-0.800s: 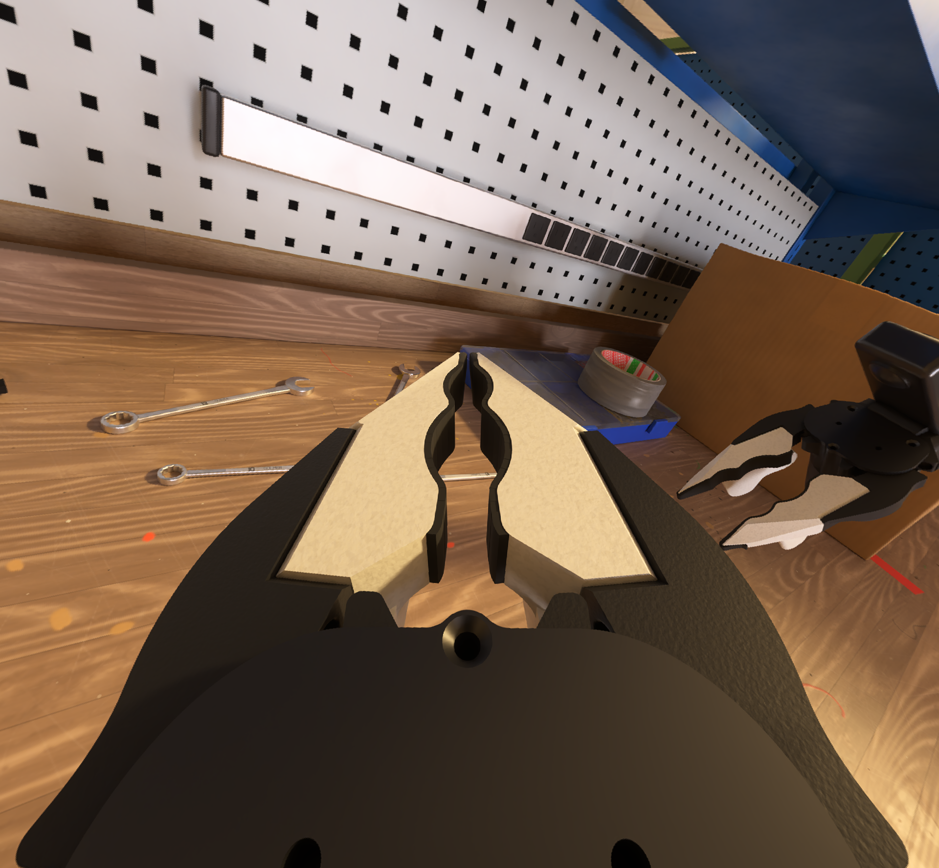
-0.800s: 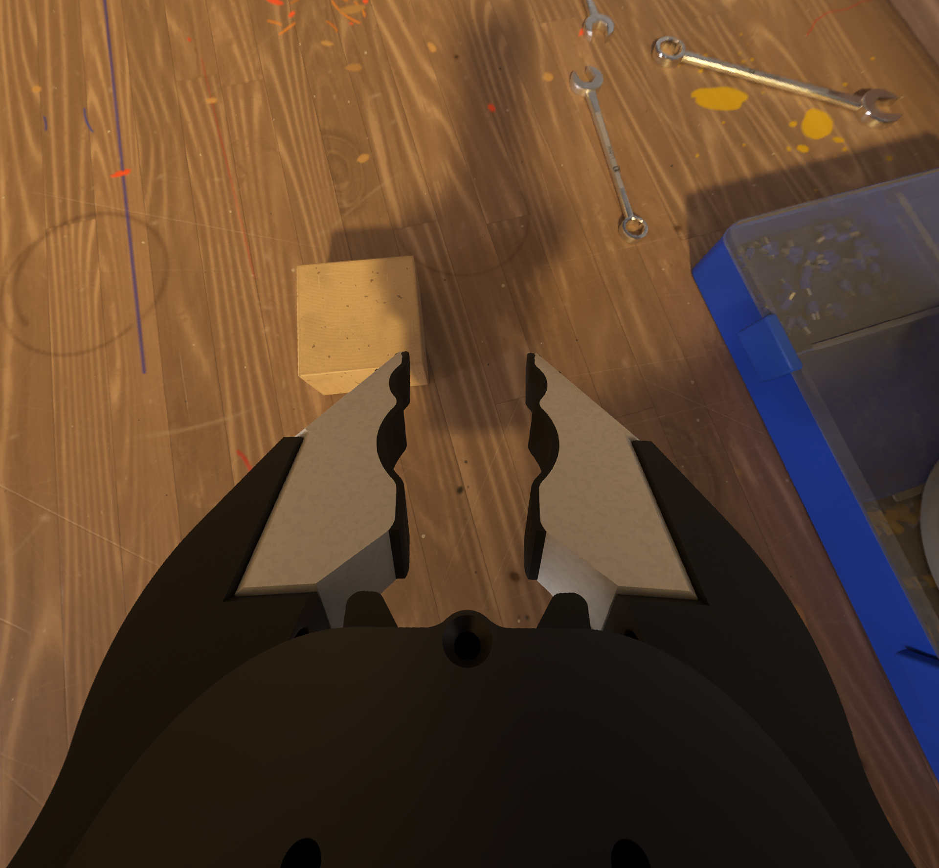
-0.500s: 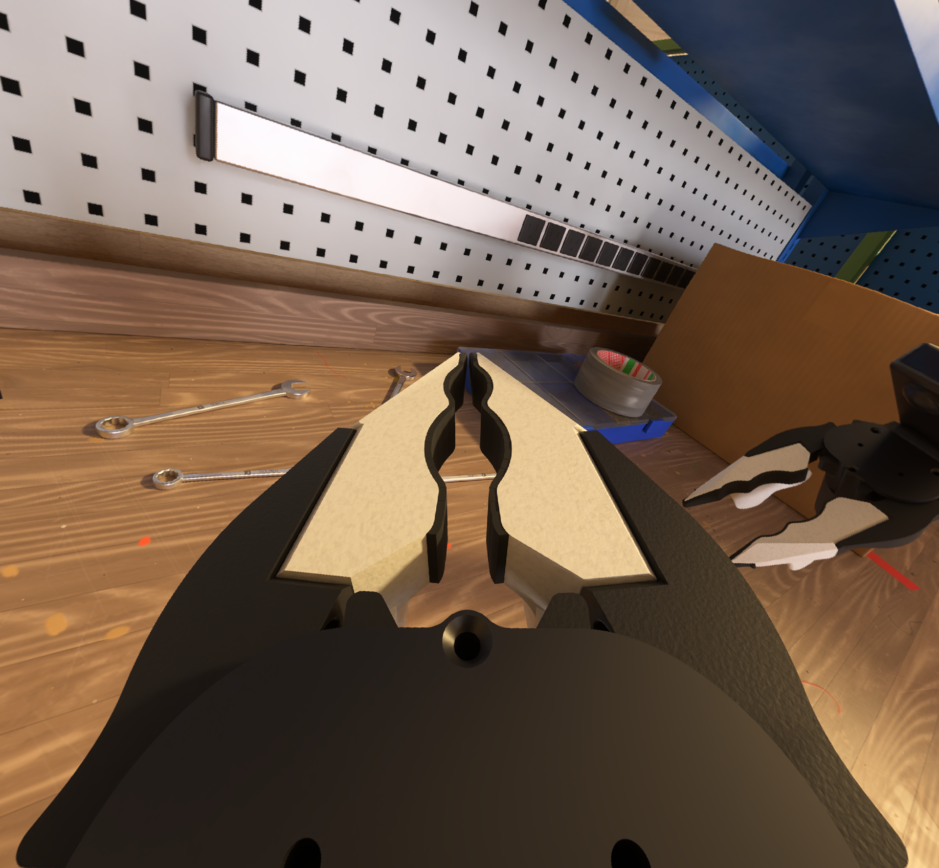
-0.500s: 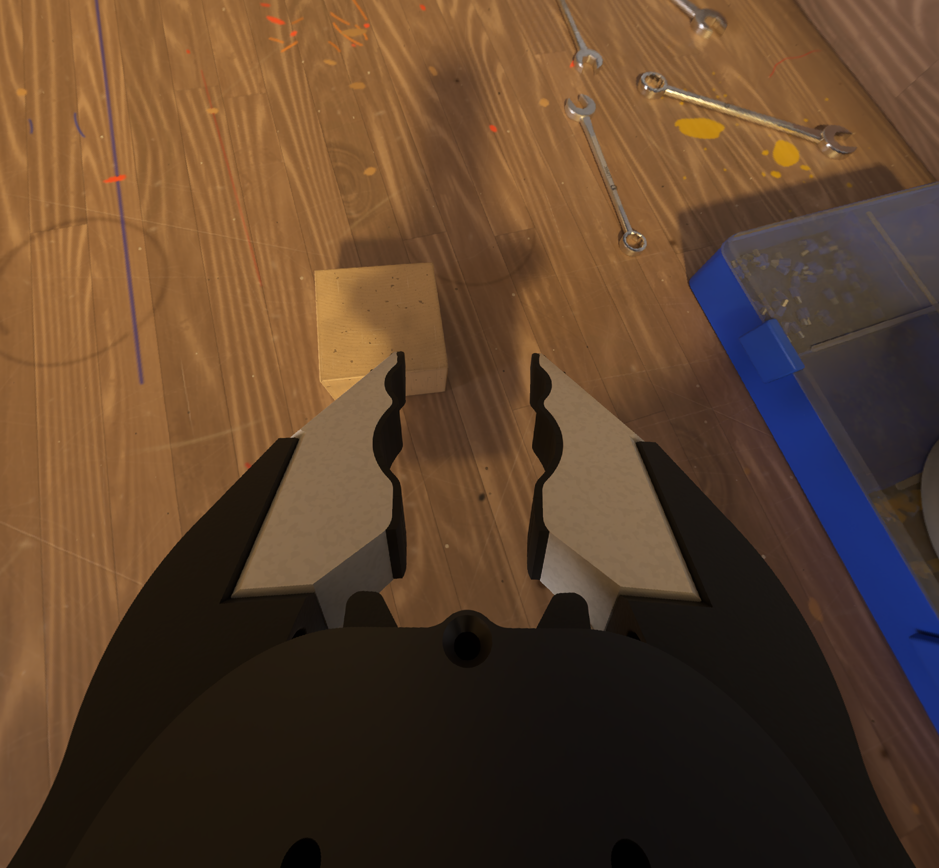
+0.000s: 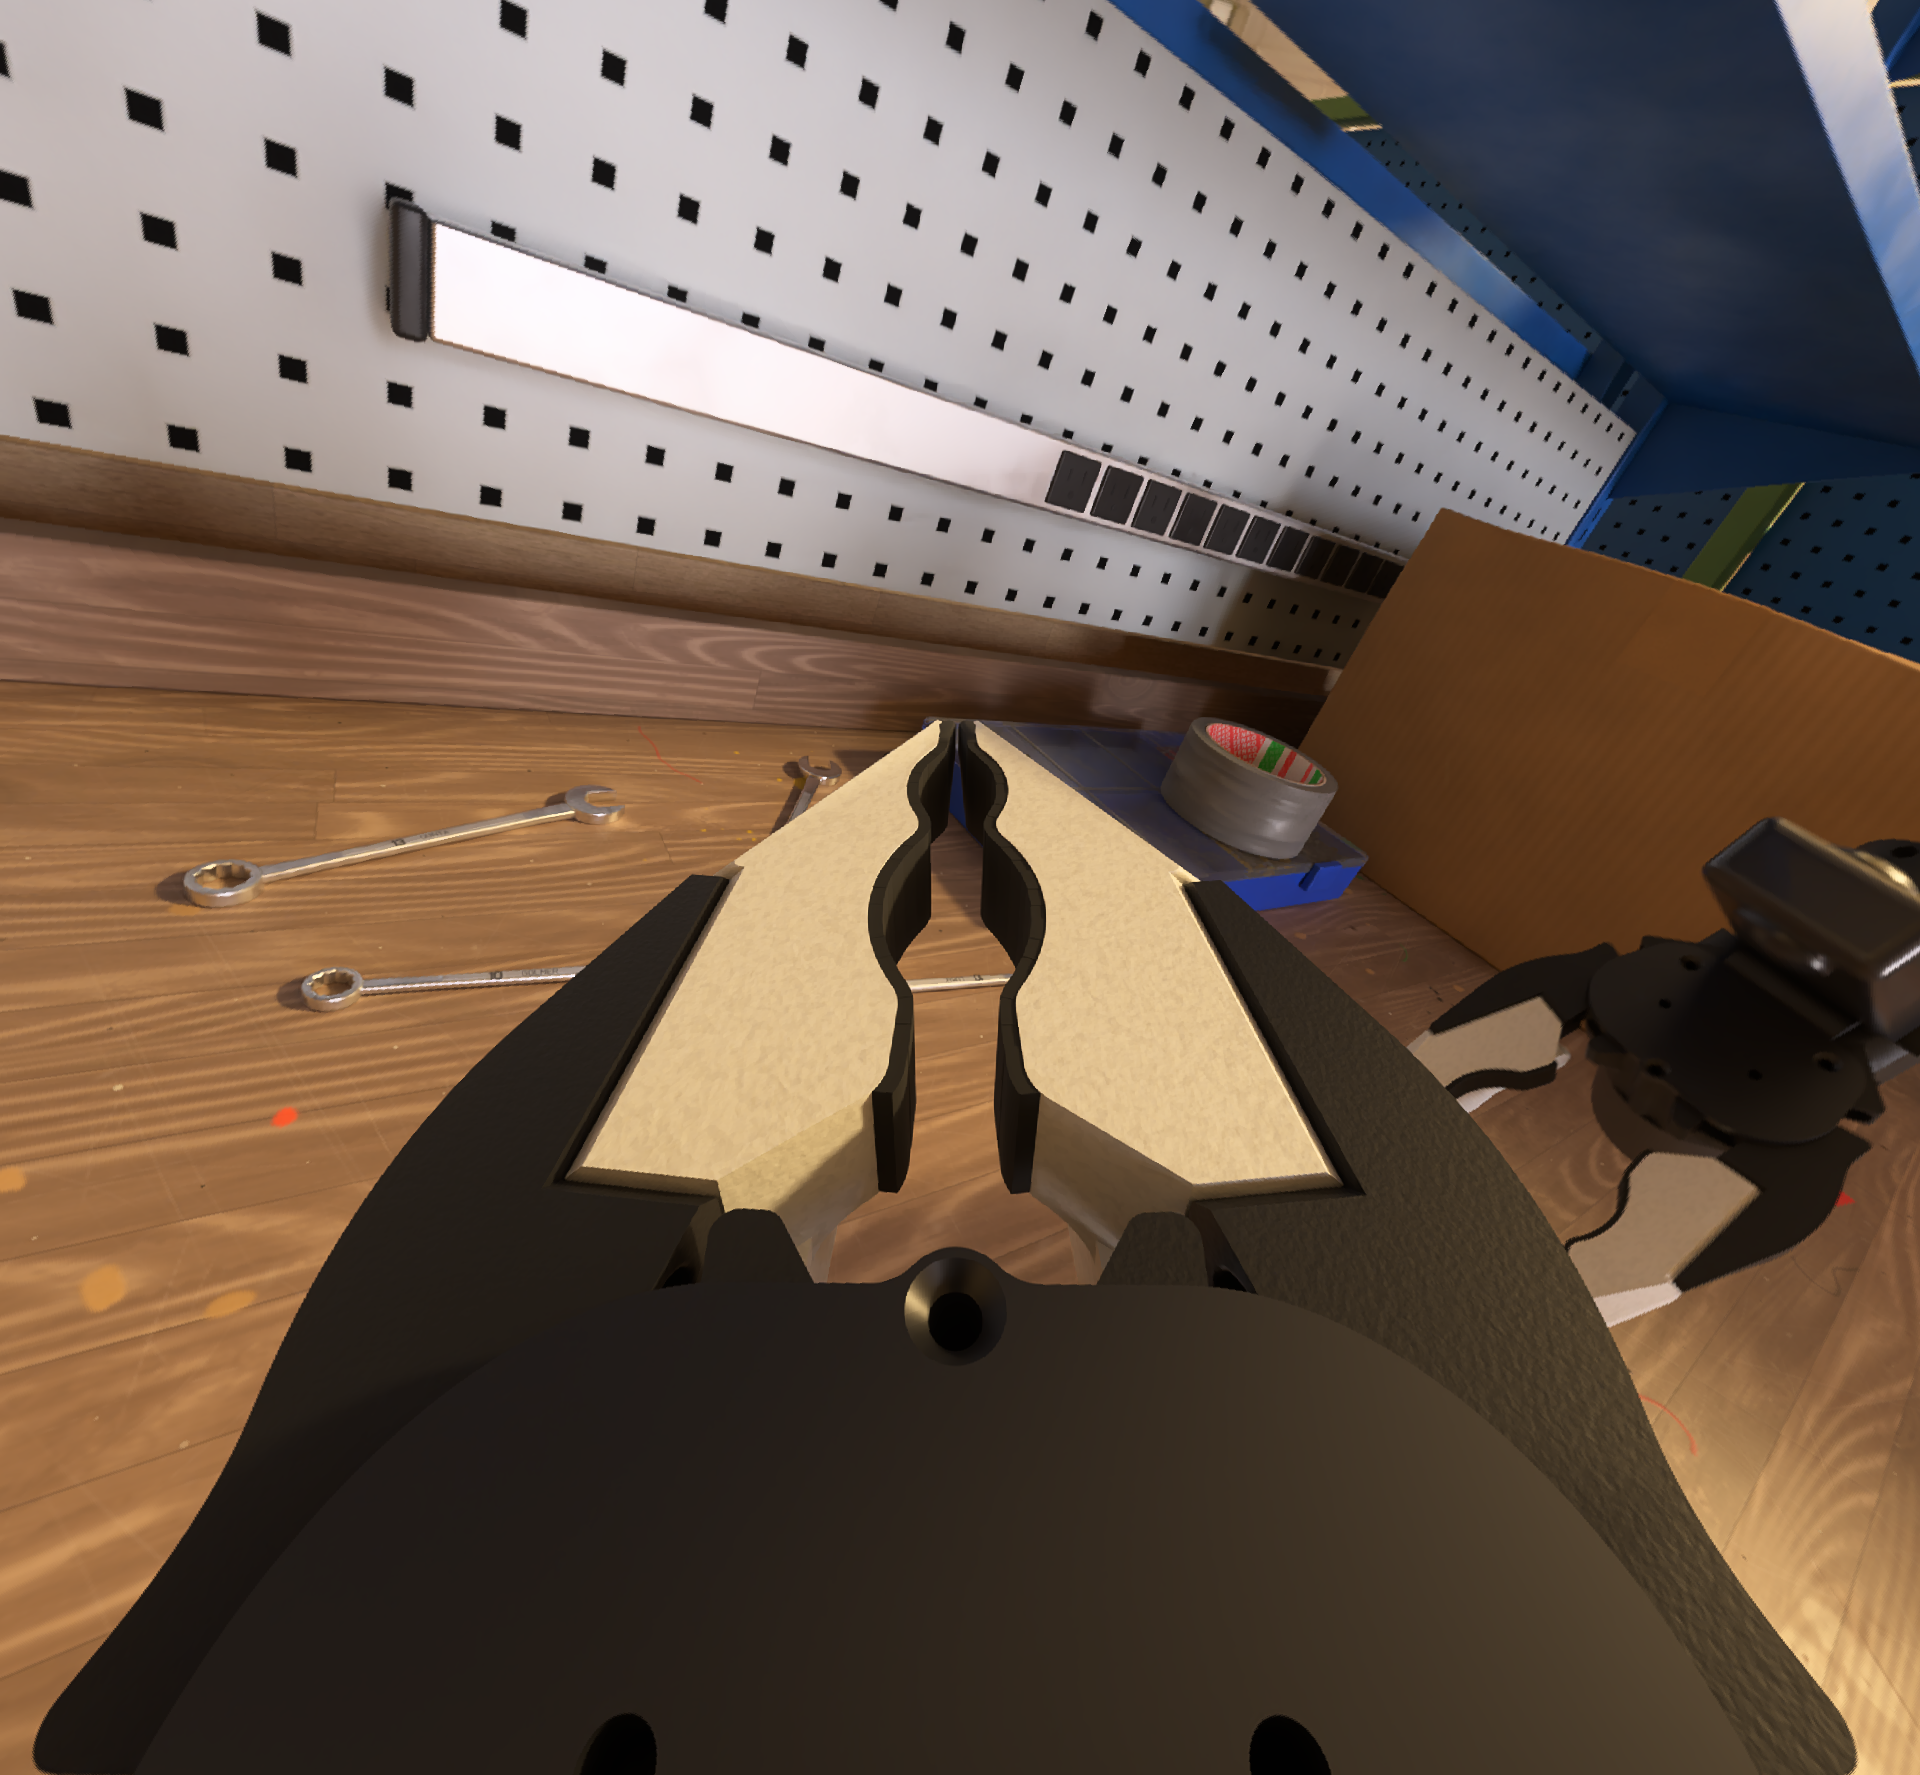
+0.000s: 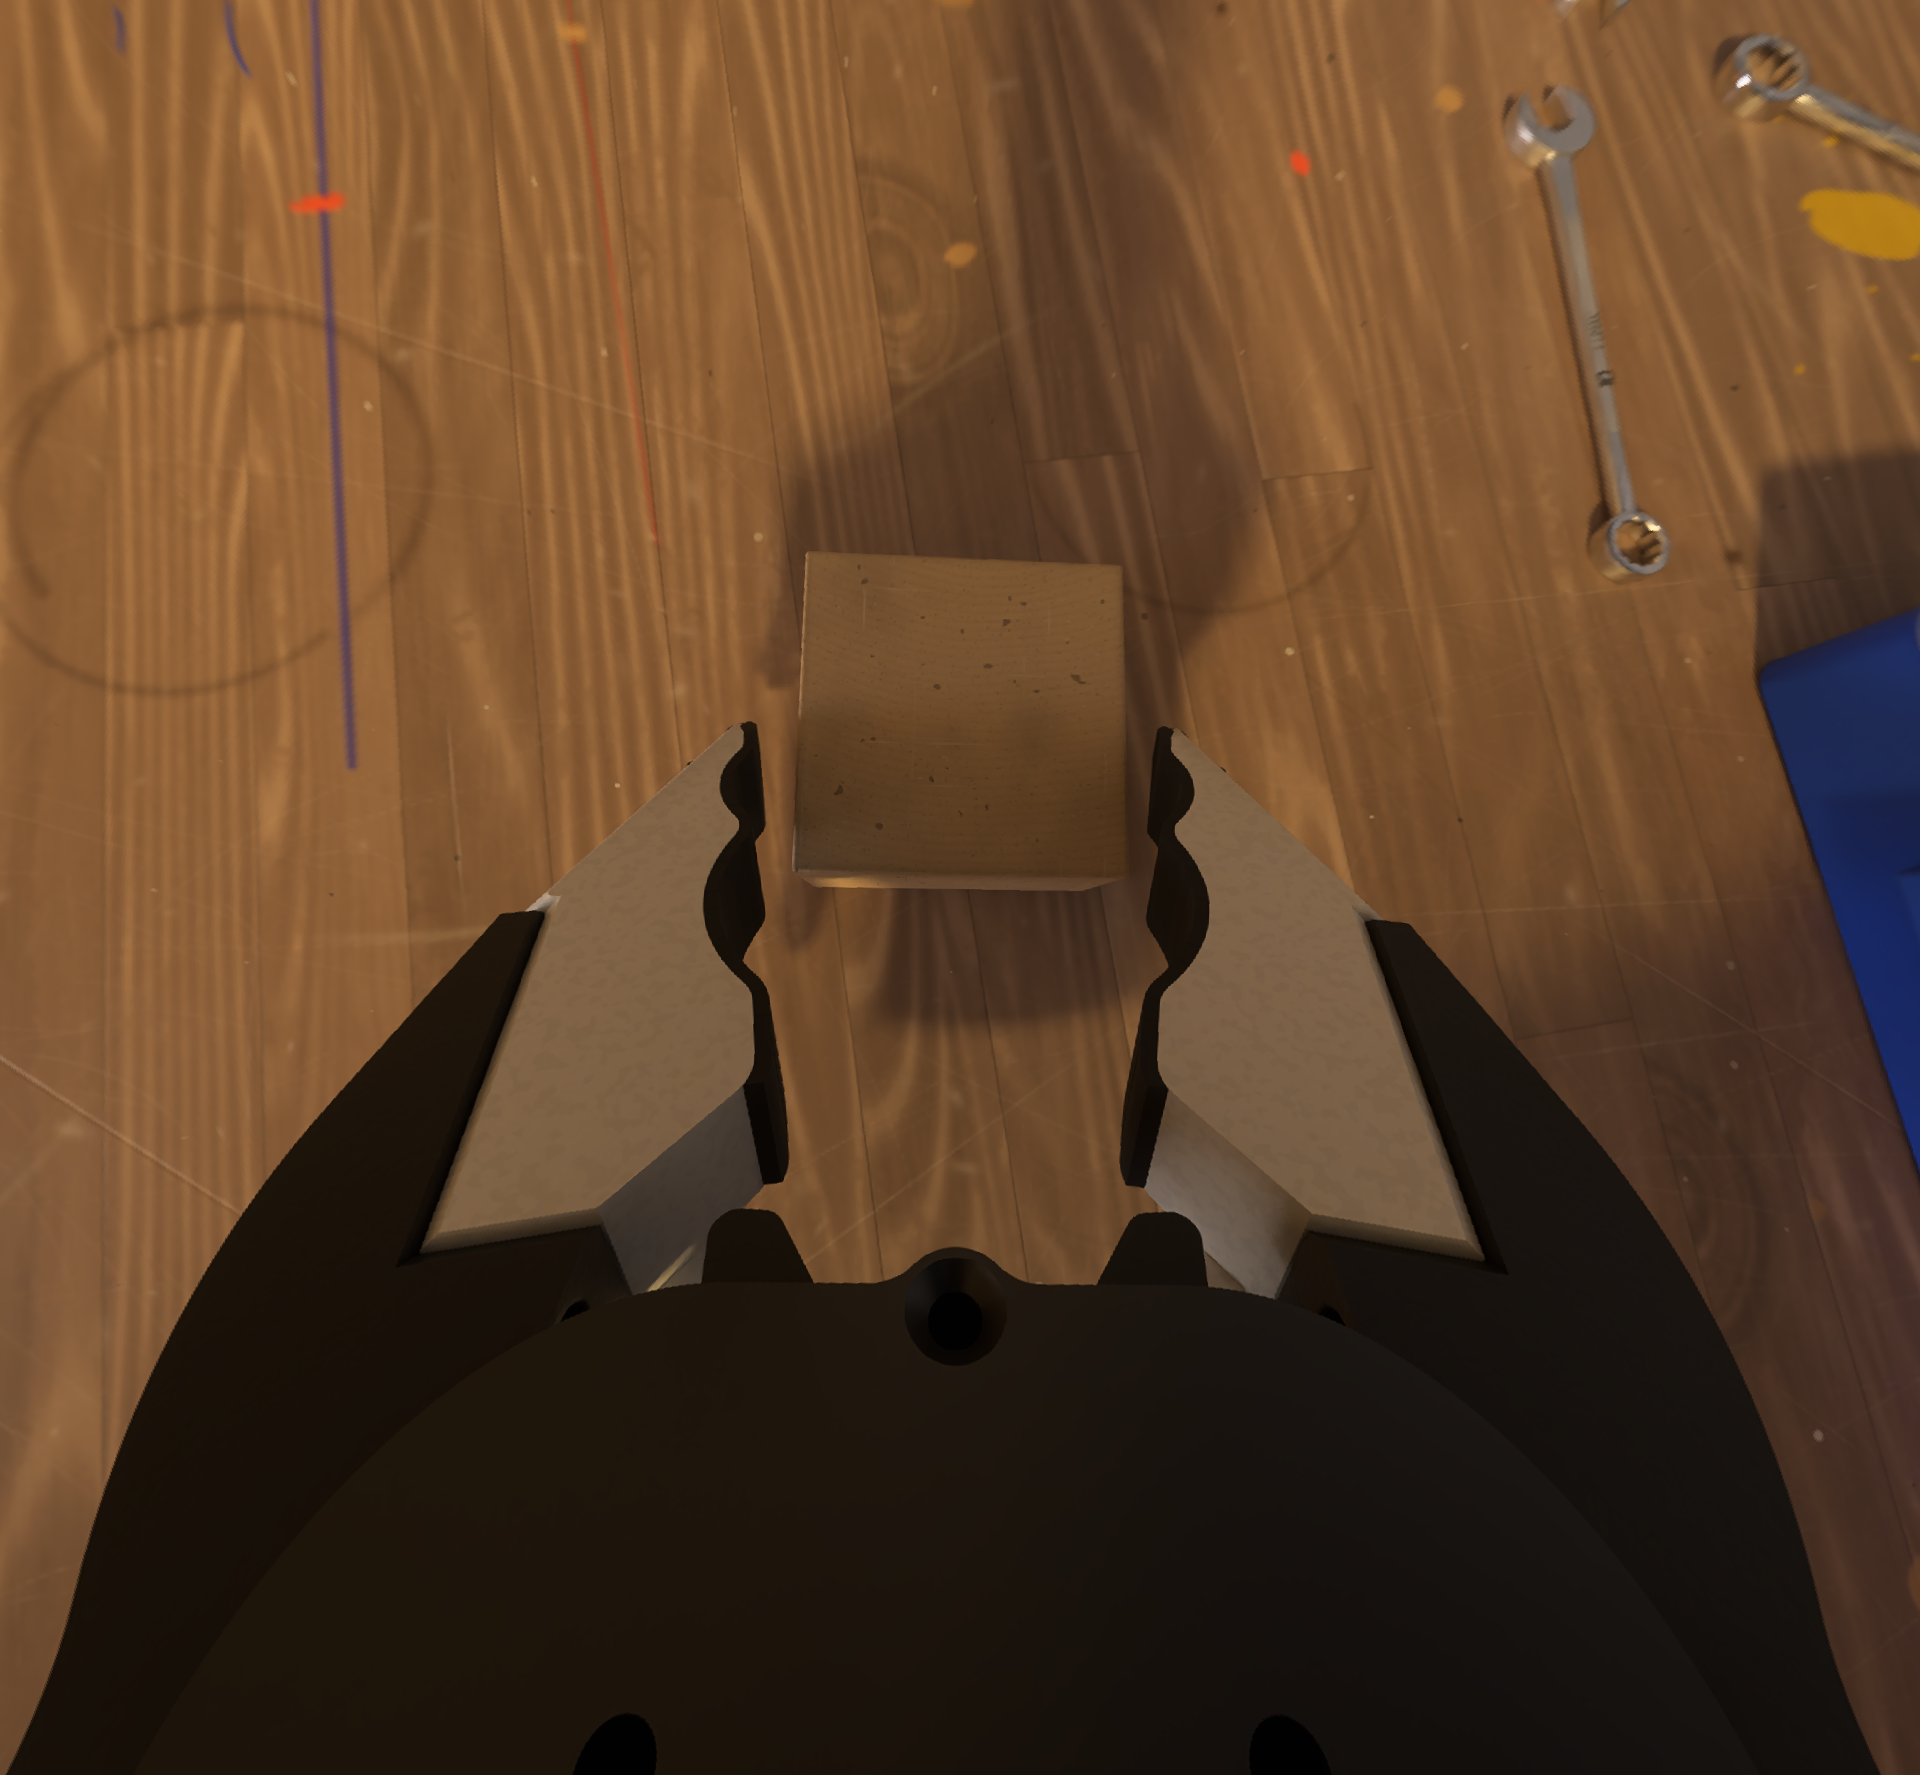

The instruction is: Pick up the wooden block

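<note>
The wooden block [image 6: 961, 723], a light tan cube, rests on the wooden bench top in the right wrist view. My right gripper [image 6: 956, 738] is open above it, with one fingertip on each side of the block's near part and a small gap on both sides. The right gripper also shows at the right of the left wrist view [image 5: 1538, 1195], low over the bench; the block is hidden there. My left gripper [image 5: 956, 728] is shut and empty, held above the bench and pointing toward the pegboard wall.
Several wrenches lie on the bench [image 5: 395, 852] [image 6: 1584, 323]. A blue parts box [image 5: 1288, 868] with a grey tape roll [image 5: 1252, 785] on it stands near the wall, its corner also at the right wrist view's edge [image 6: 1844, 790]. A cardboard panel [image 5: 1621, 728] leans at the right.
My right gripper has moved left and down over the block, opened wider, and now straddles it. My left gripper has barely moved.
</note>
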Robot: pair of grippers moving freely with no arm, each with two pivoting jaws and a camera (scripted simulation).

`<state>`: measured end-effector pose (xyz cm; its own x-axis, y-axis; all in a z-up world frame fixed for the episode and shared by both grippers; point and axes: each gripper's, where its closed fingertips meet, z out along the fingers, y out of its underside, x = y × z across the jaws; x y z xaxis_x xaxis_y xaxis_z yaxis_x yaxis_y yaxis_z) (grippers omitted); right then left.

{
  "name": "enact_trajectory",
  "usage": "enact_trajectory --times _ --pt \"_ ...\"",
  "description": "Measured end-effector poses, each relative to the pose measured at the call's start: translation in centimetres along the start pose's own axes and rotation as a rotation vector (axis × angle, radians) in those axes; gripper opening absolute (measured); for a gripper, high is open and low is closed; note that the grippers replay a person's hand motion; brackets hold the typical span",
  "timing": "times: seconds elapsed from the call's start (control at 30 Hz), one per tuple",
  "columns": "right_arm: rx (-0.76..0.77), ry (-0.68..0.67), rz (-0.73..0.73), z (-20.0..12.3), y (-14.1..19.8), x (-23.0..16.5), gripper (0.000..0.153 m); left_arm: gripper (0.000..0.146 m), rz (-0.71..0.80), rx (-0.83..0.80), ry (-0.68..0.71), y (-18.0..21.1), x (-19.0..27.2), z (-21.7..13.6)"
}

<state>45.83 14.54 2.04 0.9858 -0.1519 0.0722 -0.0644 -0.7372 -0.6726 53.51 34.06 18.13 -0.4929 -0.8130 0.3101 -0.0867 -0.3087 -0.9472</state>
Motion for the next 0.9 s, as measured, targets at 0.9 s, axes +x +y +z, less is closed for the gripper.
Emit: enact_trajectory --times 0.9 --pt "0.192 0.213 0.305 -5.3 -2.5 -1.5 0.066 0.0 0.068 0.035 0.014 -1.3 0.9 -0.7"
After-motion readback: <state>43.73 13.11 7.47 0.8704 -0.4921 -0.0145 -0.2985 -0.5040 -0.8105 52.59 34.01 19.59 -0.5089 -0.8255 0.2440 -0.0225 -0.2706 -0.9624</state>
